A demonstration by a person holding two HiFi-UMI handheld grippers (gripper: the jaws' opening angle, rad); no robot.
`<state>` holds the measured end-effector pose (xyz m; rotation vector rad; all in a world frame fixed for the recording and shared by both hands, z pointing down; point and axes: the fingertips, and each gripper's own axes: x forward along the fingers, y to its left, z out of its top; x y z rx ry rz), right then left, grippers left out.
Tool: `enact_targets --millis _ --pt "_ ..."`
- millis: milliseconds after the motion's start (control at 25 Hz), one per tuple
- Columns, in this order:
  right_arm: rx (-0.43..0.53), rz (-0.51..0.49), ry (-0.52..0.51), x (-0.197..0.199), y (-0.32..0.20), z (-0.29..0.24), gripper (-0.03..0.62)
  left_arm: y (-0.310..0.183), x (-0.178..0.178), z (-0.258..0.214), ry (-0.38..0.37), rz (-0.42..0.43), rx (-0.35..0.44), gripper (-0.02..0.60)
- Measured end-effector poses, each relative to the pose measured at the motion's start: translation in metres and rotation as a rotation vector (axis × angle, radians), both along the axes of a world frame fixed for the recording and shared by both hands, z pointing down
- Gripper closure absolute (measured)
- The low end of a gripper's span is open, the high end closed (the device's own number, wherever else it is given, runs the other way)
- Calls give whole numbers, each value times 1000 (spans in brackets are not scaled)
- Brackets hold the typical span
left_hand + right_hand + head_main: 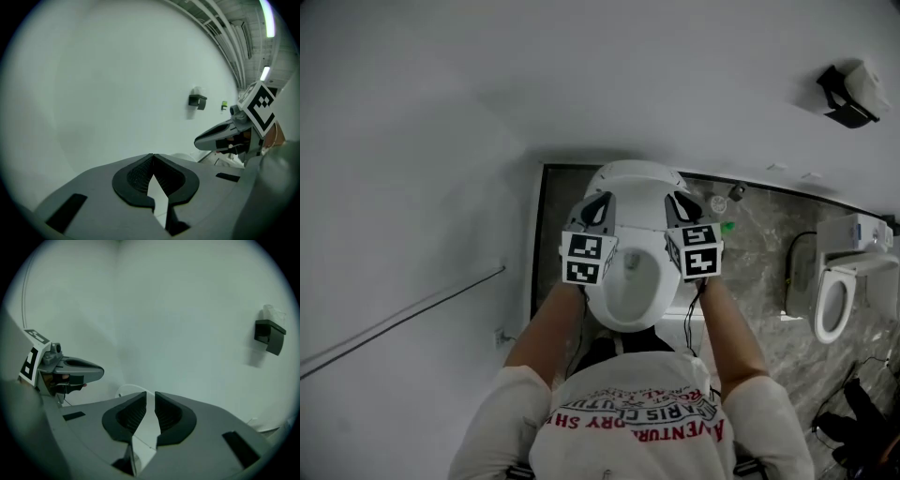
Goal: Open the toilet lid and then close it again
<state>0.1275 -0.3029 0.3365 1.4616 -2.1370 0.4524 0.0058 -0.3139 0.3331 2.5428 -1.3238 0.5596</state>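
Below me in the head view stands a white toilet [630, 305]; its bowl shows, and the lid [635, 178] appears raised toward the back wall. My left gripper [598, 202] hovers over the toilet's left side and my right gripper [682, 202] over its right, side by side. The left gripper [152, 157] is shut with nothing between its pads. Only a thin slit separates the pads of the right gripper [150, 397], which is also shut and holds nothing. A curved white edge of the lid [123, 389] peeks past the right gripper's jaws.
A second white toilet [847, 286] stands at the right on the dark marble floor [759, 258]. A black dispenser [847, 94] hangs on the white wall. A grab bar [403, 315] runs along the left wall. Cables lie on the floor at the lower right.
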Motion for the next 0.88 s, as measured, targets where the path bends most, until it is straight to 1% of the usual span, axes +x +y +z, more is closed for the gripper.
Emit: enact_targets --millis 40,120,160,240,360,440,560,680,760,880 --pt "-3 -25 28 -1 -8 5 574 -9 4 6 -43 38 8 574" --pt "-15 -84 88 0 -22 16 574 -25 15 23 -155 136 13 563" --pt "-28 -115 113 2 -29 22 574 -32 22 31 -213 190 7 529" --pt "-70 -184 150 6 -38 33 568 -44 34 44 -314 288 -4 492" --pt "-142 -279 171 6 -46 46 523 -55 44 57 -435 396 5 483" --pt "-163 -323 182 5 -51 53 516 -60 49 65 -497 453 9 483" --pt "-195 -384 224 4 -56 67 516 -65 57 75 -544 494 11 485" --pt "-186 -383 228 5 -62 71 519 -68 61 80 -559 509 19 524" --pt "-176 -380 217 3 -62 69 533 -65 59 80 -572 514 39 531" --pt "-179 -383 193 1 -50 68 534 -53 56 79 -595 528 52 535"
